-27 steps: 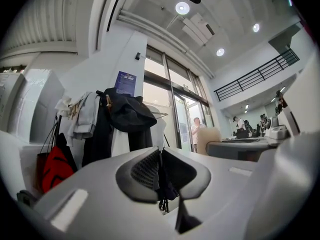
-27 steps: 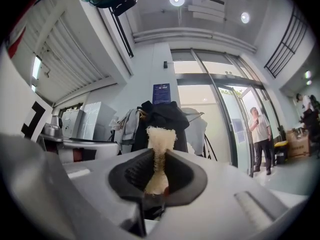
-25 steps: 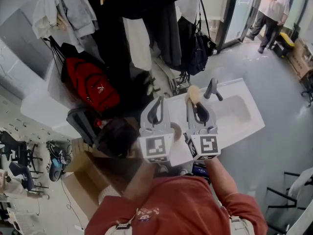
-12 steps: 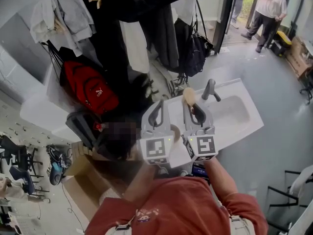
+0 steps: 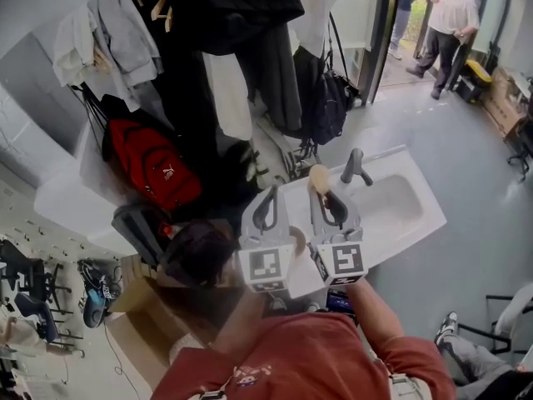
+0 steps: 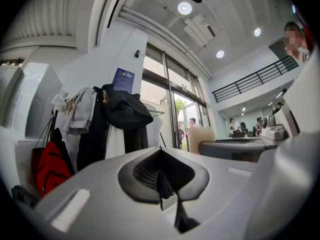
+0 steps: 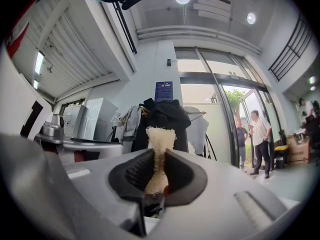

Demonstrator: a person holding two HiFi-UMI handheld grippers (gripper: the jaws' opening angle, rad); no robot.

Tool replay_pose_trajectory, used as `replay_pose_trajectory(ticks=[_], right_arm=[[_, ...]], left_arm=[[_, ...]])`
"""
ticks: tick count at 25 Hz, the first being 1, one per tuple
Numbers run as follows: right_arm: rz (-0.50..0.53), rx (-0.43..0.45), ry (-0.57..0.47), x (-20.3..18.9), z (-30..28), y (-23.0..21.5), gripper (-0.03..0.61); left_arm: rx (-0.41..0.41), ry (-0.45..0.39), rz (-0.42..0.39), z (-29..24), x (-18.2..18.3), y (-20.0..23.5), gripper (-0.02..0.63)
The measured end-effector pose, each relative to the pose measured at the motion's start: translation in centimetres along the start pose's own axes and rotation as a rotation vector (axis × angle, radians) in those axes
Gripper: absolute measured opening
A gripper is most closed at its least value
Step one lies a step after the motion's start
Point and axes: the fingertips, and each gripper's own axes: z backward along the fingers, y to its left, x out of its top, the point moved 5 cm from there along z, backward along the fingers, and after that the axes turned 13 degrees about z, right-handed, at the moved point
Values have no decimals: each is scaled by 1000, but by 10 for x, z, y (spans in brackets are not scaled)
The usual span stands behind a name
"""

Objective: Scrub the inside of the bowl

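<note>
In the head view my two grippers are held up side by side in front of me, over the near corner of a white sink unit (image 5: 400, 202). My left gripper (image 5: 267, 200) is shut, and in the left gripper view (image 6: 161, 183) nothing shows between its jaws. My right gripper (image 5: 326, 197) is shut on a tan scrub sponge (image 5: 317, 176), which sticks out past the pads in the right gripper view (image 7: 160, 139). A small tan round thing (image 5: 297, 238) lies between the grippers; I cannot tell what it is. I cannot make out a bowl.
A dark faucet (image 5: 354, 167) stands at the sink's back edge. Behind it hang coats (image 5: 241, 32), a black bag (image 5: 329, 98) and a red backpack (image 5: 154, 165). People stand at the glass door (image 5: 445, 23). A cardboard box (image 5: 141, 307) sits at lower left.
Both grippers keep their places and the sponge stays pinched in the right one. The people at the doorway have shifted, and a shoe has come into view at lower right.
</note>
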Motion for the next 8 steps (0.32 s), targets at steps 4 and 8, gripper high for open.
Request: replay_pose_trajectory(ticks=[4, 8], right_arm=[[4, 3, 4, 1, -1, 1, 49], [6, 4, 9, 1, -1, 1, 49]], left_arm=[[3, 10, 0, 1, -2, 2, 6], [4, 8, 2, 0, -3, 2, 6]])
